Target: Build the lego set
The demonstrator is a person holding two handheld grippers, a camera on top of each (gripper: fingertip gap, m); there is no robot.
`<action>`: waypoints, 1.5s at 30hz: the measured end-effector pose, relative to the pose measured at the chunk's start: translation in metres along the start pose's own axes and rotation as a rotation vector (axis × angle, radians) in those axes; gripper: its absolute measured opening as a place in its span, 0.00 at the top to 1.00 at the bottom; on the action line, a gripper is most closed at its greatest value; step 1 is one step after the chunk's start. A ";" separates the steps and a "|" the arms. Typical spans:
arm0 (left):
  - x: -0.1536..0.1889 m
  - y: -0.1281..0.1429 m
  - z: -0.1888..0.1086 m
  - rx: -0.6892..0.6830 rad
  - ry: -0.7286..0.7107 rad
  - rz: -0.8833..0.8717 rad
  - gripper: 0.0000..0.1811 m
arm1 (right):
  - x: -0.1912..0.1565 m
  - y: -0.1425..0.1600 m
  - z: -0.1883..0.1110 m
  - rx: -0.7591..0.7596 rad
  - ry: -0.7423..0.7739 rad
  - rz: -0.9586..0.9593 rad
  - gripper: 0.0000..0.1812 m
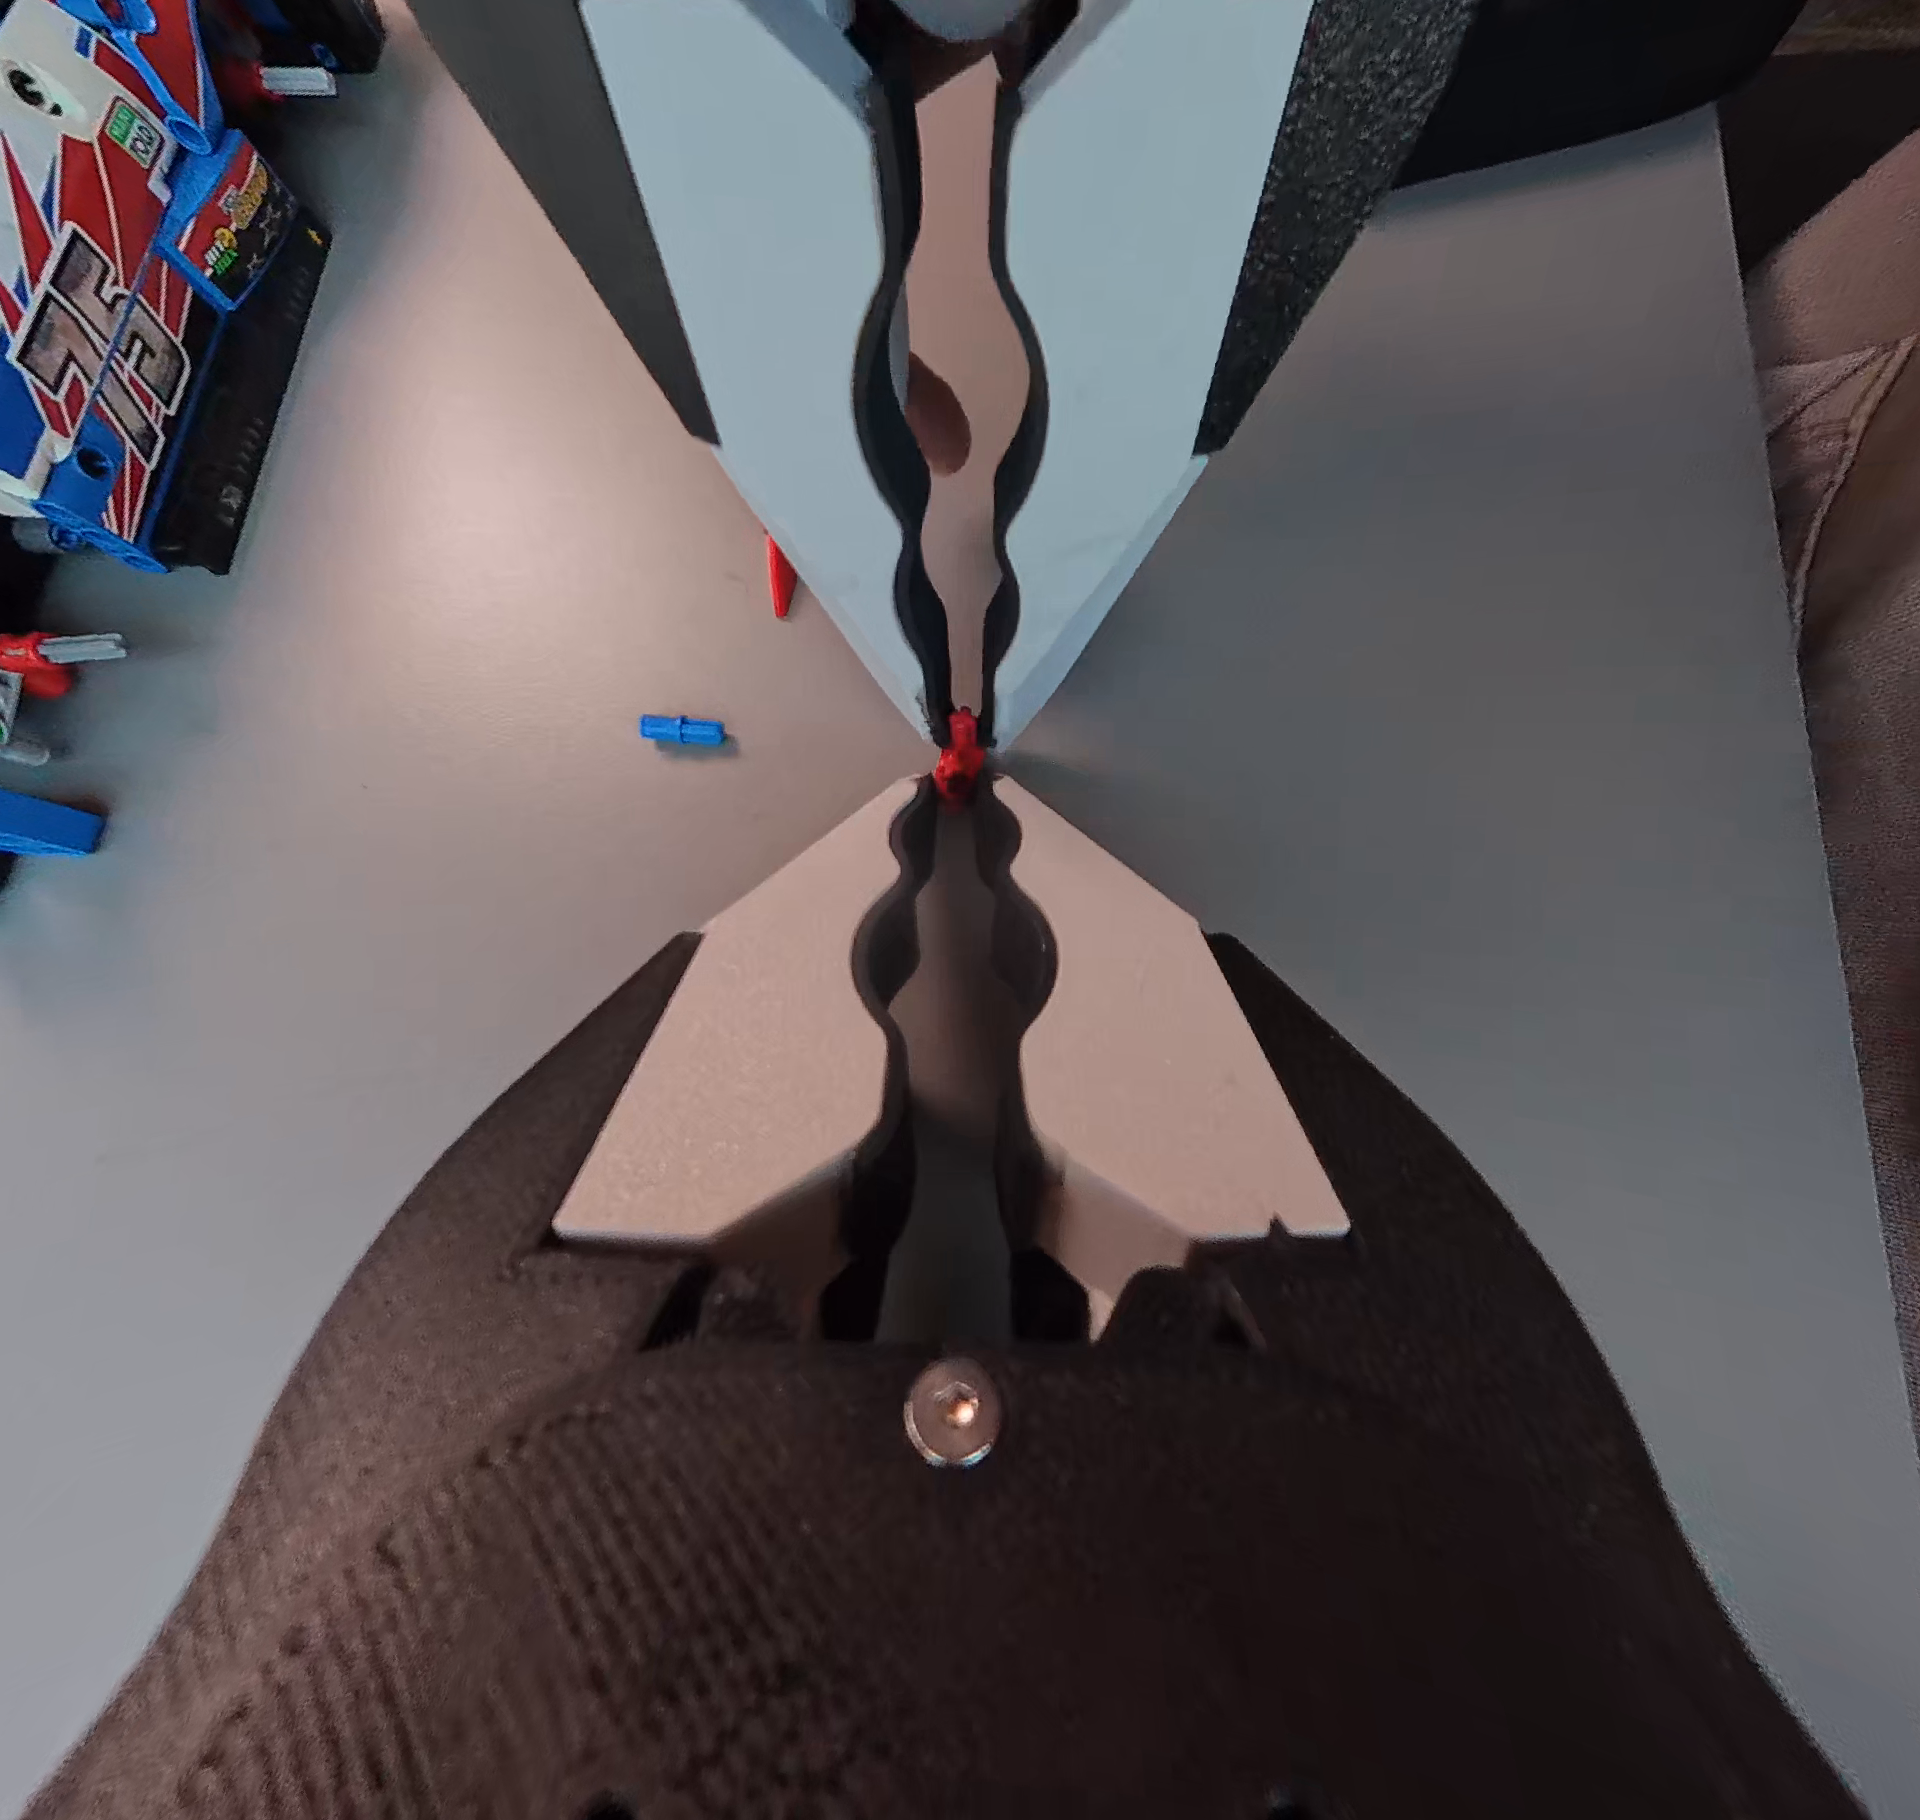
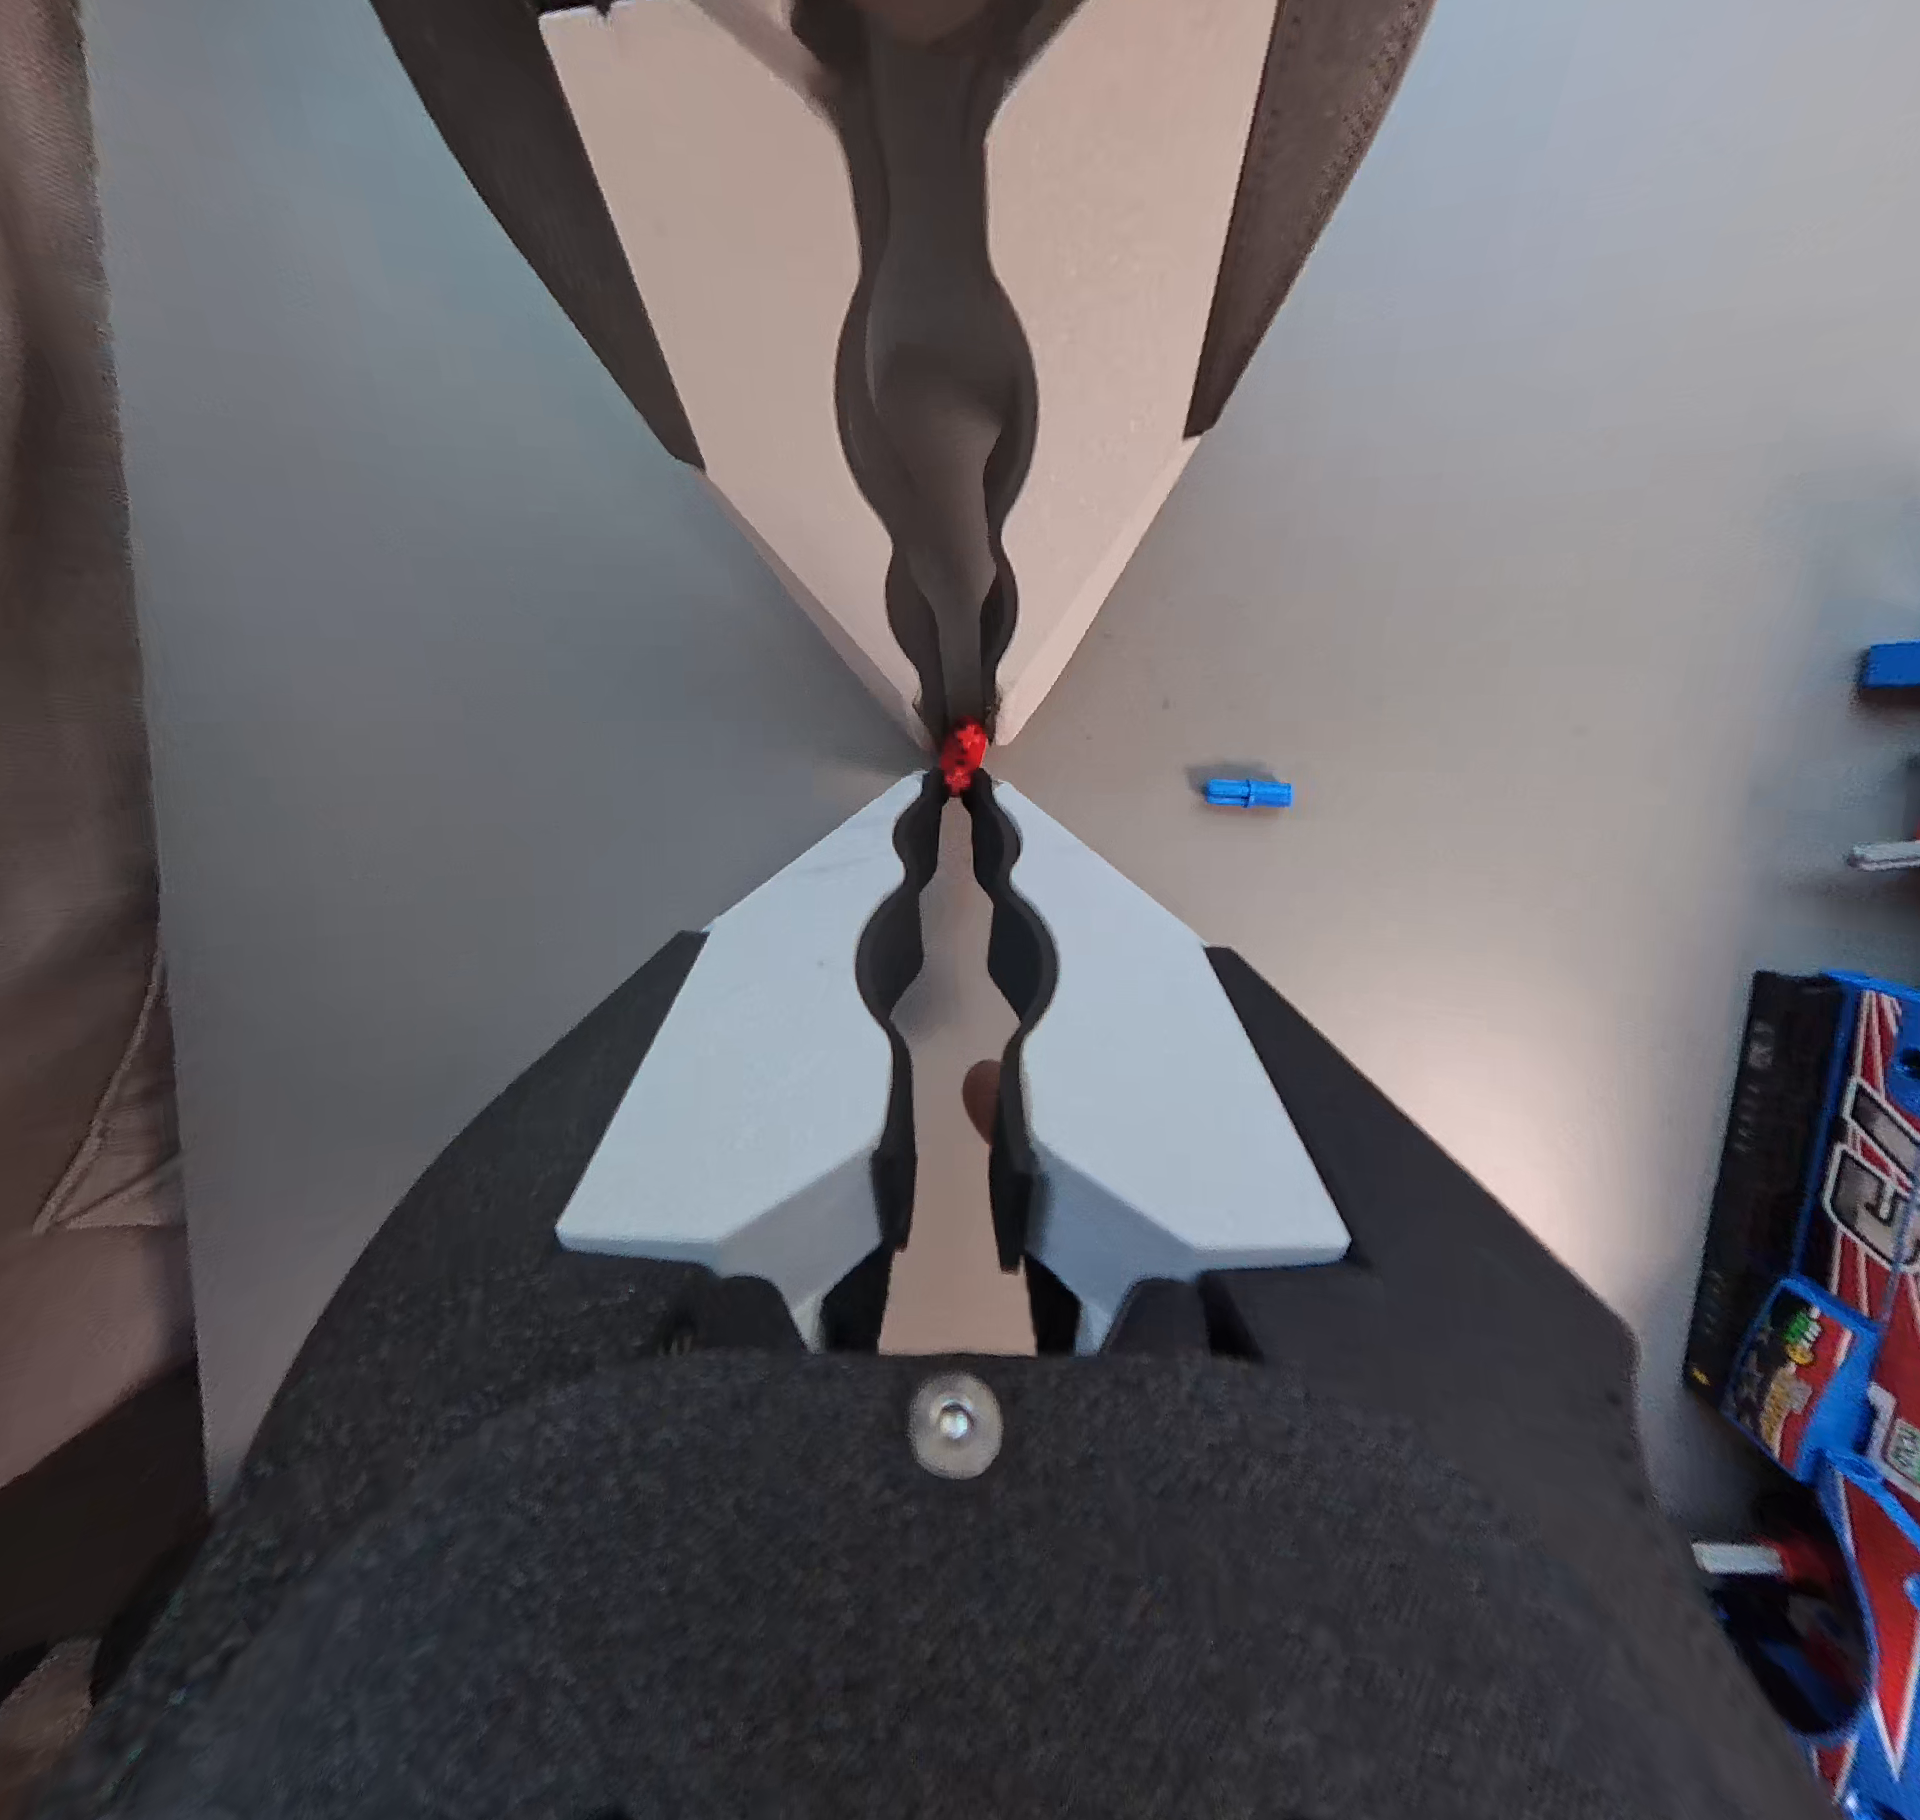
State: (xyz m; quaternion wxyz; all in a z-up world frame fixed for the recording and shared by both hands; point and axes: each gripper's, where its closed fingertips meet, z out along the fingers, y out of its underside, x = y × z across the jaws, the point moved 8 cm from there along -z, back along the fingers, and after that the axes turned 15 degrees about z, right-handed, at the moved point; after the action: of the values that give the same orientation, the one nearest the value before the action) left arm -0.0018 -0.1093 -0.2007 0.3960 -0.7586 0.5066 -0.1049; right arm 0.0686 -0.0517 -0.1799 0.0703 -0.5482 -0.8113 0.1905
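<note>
My two grippers meet tip to tip above the grey table [image 1: 1403, 731]. A tiny red Lego piece [image 1: 956, 760] is pinched between both sets of tips; it also shows in the right wrist view [image 2: 962, 752]. My left gripper [image 1: 954, 799], with beige fingers, is shut on its near end. My right gripper [image 2: 954, 799], with light blue-grey fingers, is shut on the other end. A blue pin [image 1: 681, 731] lies loose on the table to one side, also in the right wrist view [image 2: 1247, 791]. The blue, red and white Lego race car [image 1: 104, 264] stands at the table's side [image 2: 1860, 1303].
A red sliver of a part [image 1: 779, 575] shows behind the right gripper's finger. A red-and-grey axle part [image 1: 52, 656] and a blue piece [image 1: 47, 825] lie near the car. A person's clothing [image 1: 1849, 523] lines the table edge. Both grippers' tips are roughly 5 cm from the blue pin [image 1: 681, 731]. The right camera catches it too, in the right wrist view [image 2: 1245, 789].
</note>
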 end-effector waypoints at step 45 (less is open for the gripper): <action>-0.001 0.003 -0.005 0.027 0.010 -0.067 0.97 | -0.005 0.004 -0.023 0.228 -0.013 -0.020 0.89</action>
State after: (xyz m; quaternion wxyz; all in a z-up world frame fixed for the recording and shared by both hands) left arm -0.0071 -0.1111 -0.1994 0.4000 -0.7692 0.4815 -0.1285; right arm 0.0818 -0.0500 -0.1603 0.1287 -0.5272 -0.7904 0.2843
